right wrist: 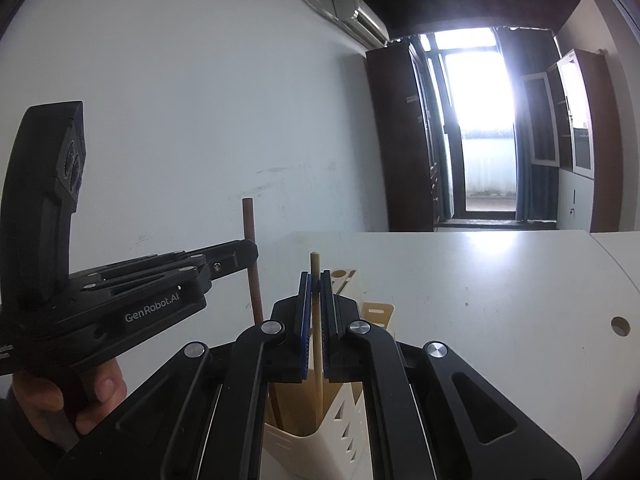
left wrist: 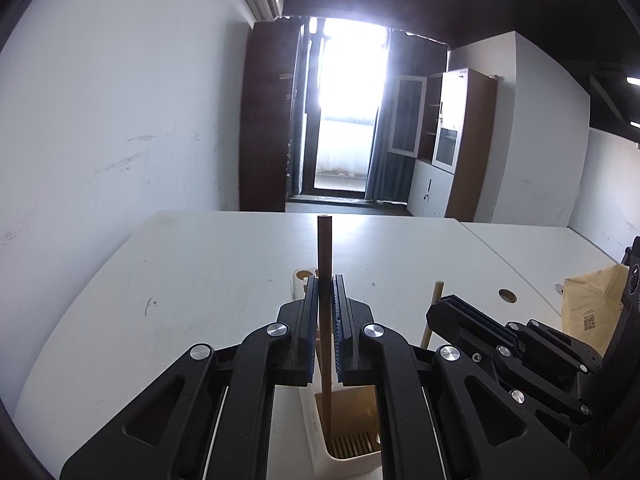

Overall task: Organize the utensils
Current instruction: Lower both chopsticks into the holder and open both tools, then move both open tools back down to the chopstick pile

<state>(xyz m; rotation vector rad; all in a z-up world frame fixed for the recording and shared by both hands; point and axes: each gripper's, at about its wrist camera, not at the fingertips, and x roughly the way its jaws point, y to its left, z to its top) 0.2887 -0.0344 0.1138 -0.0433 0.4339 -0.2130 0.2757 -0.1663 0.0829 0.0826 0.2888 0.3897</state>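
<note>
We're looking down the left tool (left wrist: 325,308), and its blue-padded fingers are pinching a dark brown wooden chopstick (left wrist: 325,264) that stands nearly upright. The stick's lower end runs down into the cream plastic utensil holder (left wrist: 352,460), the slotted bottom of which shows just below the fingers. A second compartment of that holder, with a round opening, peeks out just beyond the fingertips.

Over to the right of the holder, the right tool (left wrist: 440,308) comes in at a slant, clamped on a pale light-wood chopstick (left wrist: 433,312) (only a short length of it shows here).

From the right wrist view we get it clearer: the right tool (right wrist: 315,300) has its pads pressed onto the pale stick (right wrist: 316,276), which drops straight into the cream holder (right wrist: 320,440). Just left of the holder, the left tool (right wrist: 250,258) grips the dark stick (right wrist: 249,220) partway down its length, its top poking up above the fingers, and the stick's lower part leans into the same holder. The person's left hand (right wrist: 60,396) wraps the handle below.

The holder sits on the white desk (left wrist: 200,280), with a tan paper package (left wrist: 588,308) well off to its right.
</note>
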